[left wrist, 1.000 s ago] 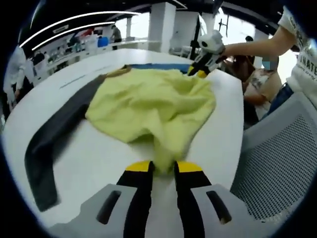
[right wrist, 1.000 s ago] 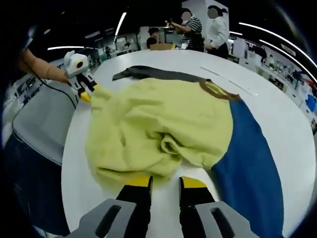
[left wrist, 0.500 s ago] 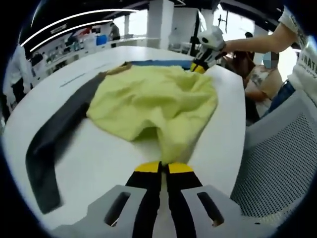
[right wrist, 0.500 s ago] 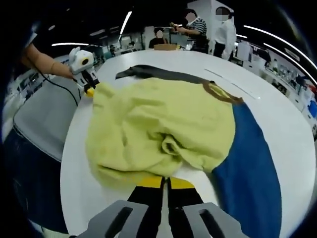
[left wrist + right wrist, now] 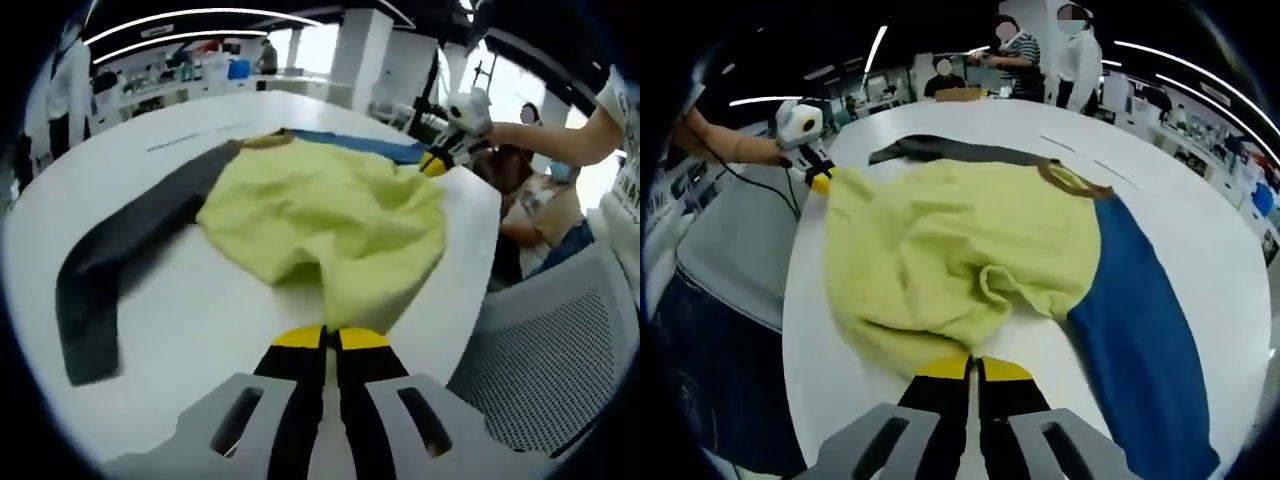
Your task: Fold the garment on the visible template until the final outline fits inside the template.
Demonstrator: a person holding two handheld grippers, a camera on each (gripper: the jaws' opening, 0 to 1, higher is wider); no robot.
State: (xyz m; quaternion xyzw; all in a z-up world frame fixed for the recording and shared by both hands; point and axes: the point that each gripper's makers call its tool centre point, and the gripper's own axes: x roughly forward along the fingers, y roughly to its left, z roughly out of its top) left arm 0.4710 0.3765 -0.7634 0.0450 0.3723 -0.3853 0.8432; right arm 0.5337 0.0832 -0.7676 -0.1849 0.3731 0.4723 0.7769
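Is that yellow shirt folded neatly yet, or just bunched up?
Bunched up. The yellow shirt lies rumpled in loose wrinkles on the table, with each gripper's jaws shut on an edge.

Change over the last second: the left gripper, whose jaws stood apart around the near hem of the yellow garment, has closed on that hem at the lower centre of the frame. The right gripper has likewise closed on the opposite hem, which has since drawn taut, flattening the bunched fold at centre.
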